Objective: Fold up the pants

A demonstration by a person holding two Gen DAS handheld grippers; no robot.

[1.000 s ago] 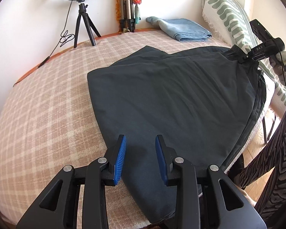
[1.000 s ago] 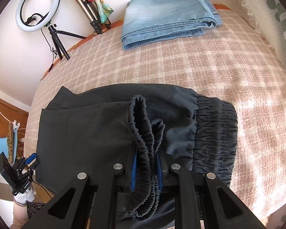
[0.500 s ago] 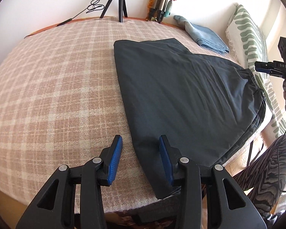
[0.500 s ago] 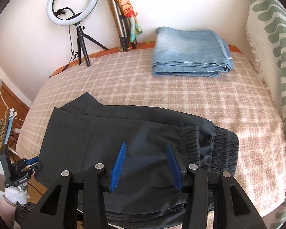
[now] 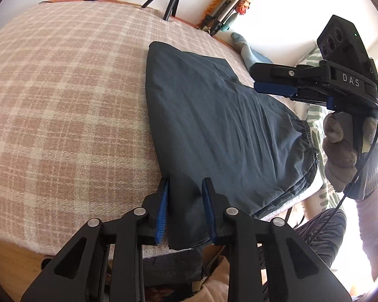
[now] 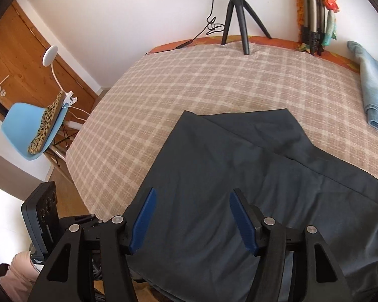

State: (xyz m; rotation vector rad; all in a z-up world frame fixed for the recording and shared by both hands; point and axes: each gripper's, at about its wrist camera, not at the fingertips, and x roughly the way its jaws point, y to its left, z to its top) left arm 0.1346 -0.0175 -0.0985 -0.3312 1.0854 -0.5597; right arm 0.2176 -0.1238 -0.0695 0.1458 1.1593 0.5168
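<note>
We saw, L to R in the right wrist view: one blue plastic chair (image 6: pixel 31 123) w/ a leopard-print cushion, one black tripod (image 6: pixel 237 15) at the bed's far edge, one folded pale denim jeans (image 6: pixel 374 90) at far R. The bedspread (image 6: pixel 189 85) was a woven pink-and-cream plaid.

One pair of dark pants (image 6: pixel 252 176), smooth thin fabric, lay flat on the bedspread near its front edge, elastic waistband gathered.

Our left gripper (image 5: pixel 186 201) was spread apart, blue ribbed pads straddling the pants' hem corner, not clamped. Our right gripper (image 6: pixel 191 216) hovered over the pants, fingers wide apart, holding nothing.
</note>
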